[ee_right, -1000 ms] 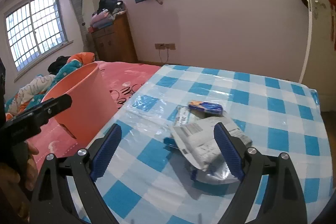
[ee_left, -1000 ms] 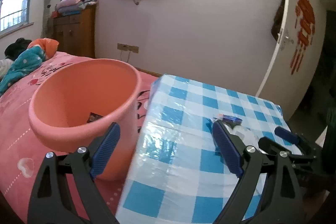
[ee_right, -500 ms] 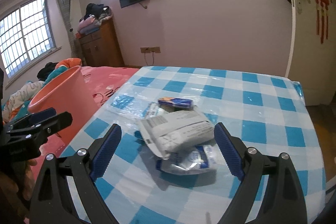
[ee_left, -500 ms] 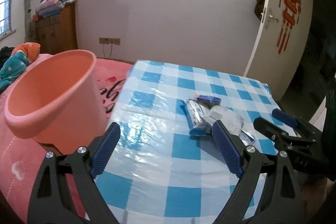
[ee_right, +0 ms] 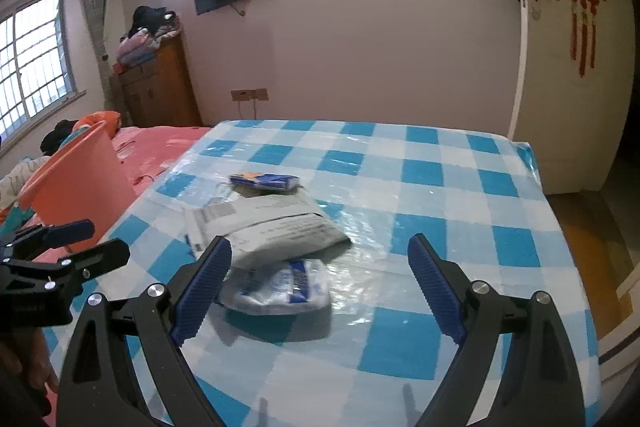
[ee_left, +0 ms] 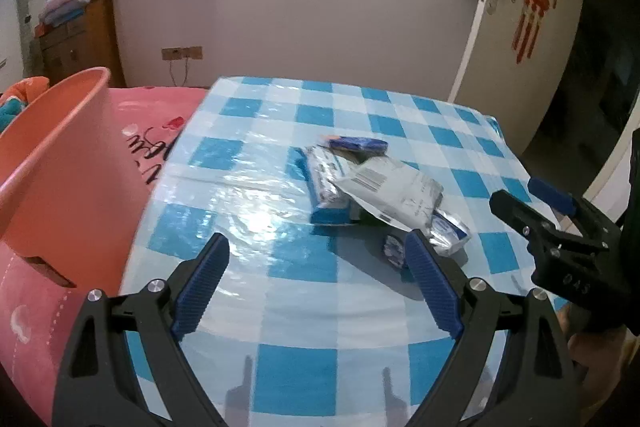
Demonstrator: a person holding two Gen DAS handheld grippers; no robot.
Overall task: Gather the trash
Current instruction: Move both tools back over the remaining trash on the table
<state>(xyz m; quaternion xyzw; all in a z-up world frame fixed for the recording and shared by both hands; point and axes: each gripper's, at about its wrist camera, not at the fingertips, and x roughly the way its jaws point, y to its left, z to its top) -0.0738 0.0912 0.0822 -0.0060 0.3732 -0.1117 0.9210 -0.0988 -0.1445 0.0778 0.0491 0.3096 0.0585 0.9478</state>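
Right now both grippers hover empty over the checked tablecloth (ee_right: 472,211), each with its fingers spread wide: the right gripper (ee_right: 320,283) points at the trash pile from close by, and the left gripper (ee_left: 316,287) hangs a little further back on the bucket side. The trash sits in one overlapping heap near the middle of the table: a grey mailer bag (ee_right: 276,227) lies on top, a white-and-blue packet (ee_right: 280,287) is half tucked beneath it on the near side, a blue wrapper (ee_right: 266,182) rests at the far end, and from the left view a silver-and-blue pack (ee_left: 326,187) pokes out on the bucket side. The orange bucket (ee_right: 76,183) stands off the table's left edge on the pink bed cover (ee_left: 156,131), apart from the pile. Nothing is pinched yet, so collection of this heap looks unstarted. The likeliest slip is closing on the mailer's slack film alone, which may fold and slide out of the pads. Because the pieces overlap, lifting one could drag or flick its neighbours across the glossy plastic cover, perhaps over the edge. Carrying to the bucket means crossing the gap beside the table, where a weakly held packet could drop onto the bed, and the two grippers sit close enough to collide.
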